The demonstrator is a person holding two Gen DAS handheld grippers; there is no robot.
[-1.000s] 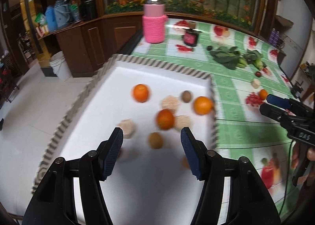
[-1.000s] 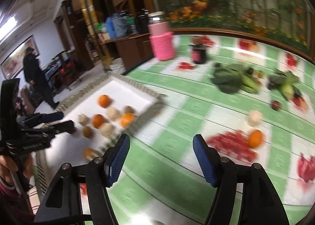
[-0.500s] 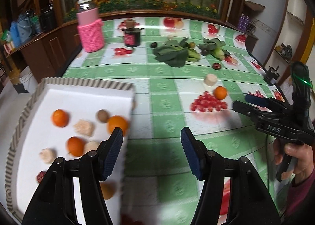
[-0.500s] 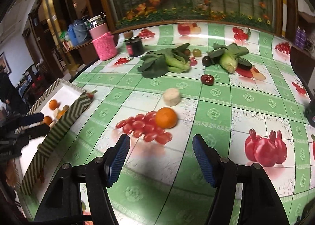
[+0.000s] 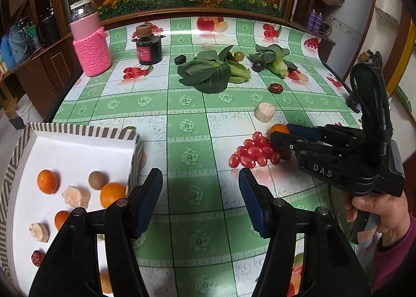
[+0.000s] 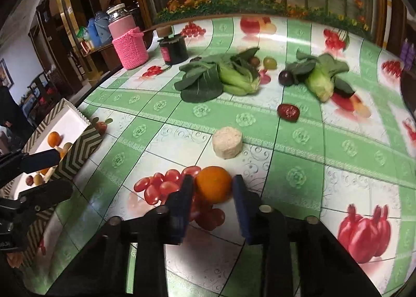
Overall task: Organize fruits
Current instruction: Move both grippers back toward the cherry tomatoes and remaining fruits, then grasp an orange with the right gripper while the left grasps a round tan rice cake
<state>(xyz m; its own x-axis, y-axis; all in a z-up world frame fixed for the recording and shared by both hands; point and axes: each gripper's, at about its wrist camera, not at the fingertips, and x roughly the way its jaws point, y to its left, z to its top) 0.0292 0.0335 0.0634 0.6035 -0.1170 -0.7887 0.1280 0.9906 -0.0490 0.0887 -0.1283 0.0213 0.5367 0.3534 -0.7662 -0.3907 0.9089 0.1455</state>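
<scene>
An orange lies on the green tablecloth between the pads of my right gripper; the jaws stand close on both sides of it, and I cannot tell whether they press it. It also shows in the left wrist view. My left gripper is open and empty over the cloth, beside the striped white tray. The tray holds several oranges, beige cakes, a brown fruit and a red date.
On the cloth lie a beige cake, a red date, leafy greens, a second bunch of greens, a dark plum and a green grape. A pink-sleeved jar and a black jar stand at the back.
My right gripper has moved forward to the orange and narrowed around it. My left gripper has swung away from the tray, which now sits at lower left.
</scene>
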